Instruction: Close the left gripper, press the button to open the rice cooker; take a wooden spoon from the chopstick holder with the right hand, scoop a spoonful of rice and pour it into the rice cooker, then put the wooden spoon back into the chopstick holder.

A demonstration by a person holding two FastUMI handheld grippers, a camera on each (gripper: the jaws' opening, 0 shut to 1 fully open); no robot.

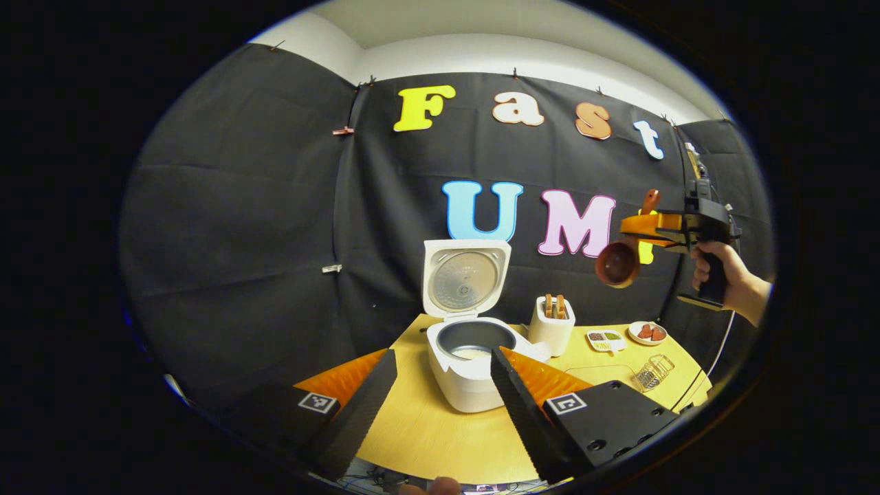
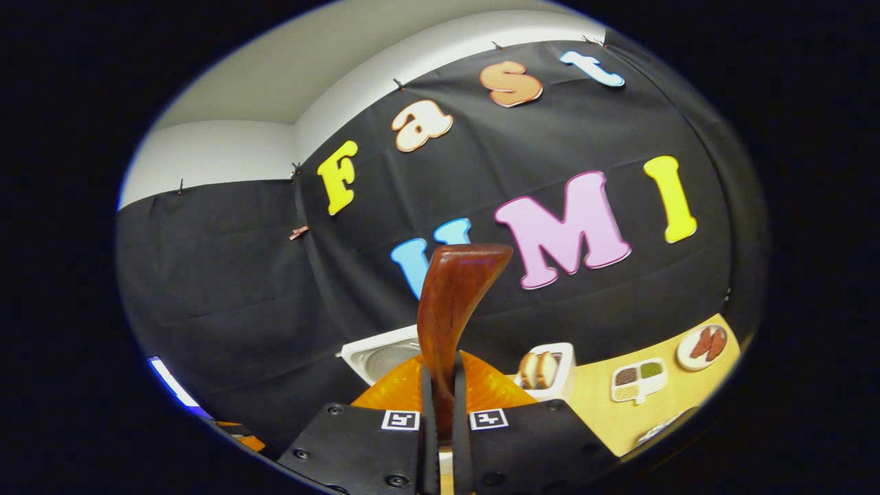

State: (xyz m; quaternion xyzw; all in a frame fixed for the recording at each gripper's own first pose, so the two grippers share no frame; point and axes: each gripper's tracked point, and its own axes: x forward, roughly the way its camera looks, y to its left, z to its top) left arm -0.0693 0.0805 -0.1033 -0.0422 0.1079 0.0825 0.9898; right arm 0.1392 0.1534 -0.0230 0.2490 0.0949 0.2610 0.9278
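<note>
The left gripper (image 1: 440, 385) was held low over the near edge of the round, light wooden desk (image 1: 426, 433), and its two black ribbed fingers stood wide apart with nothing between them. Between them, farther on the desk, stood the white rice cooker (image 1: 467, 371) with its lid (image 1: 466, 276) raised upright at the back; the grey inner pot showed a little white rice at its bottom. Just to the right of the cooker stood the white square chopstick holder (image 1: 551, 326), with two light wooden pieces standing up out of it. Farther right on the desk lay a small white divided dish (image 1: 605, 339) with grains, a small round white plate (image 1: 647, 333) with reddish pieces, and a small wire basket (image 1: 653, 372) near the desk's edge.

High above these things, well apart from the desk, a hand (image 1: 729, 275) held the right gripper (image 1: 650, 227). This gripper was closed on the handle of the dark brown wooden spoon (image 1: 619, 261), whose round bowl hung down to the left of the fingers. In the right gripper view, the spoon's handle (image 2: 450, 309) rose from between the two fingers pressed on it and covered part of the wall; the cooker's lid (image 2: 381, 357) and the holder (image 2: 546, 371) showed below.
</note>
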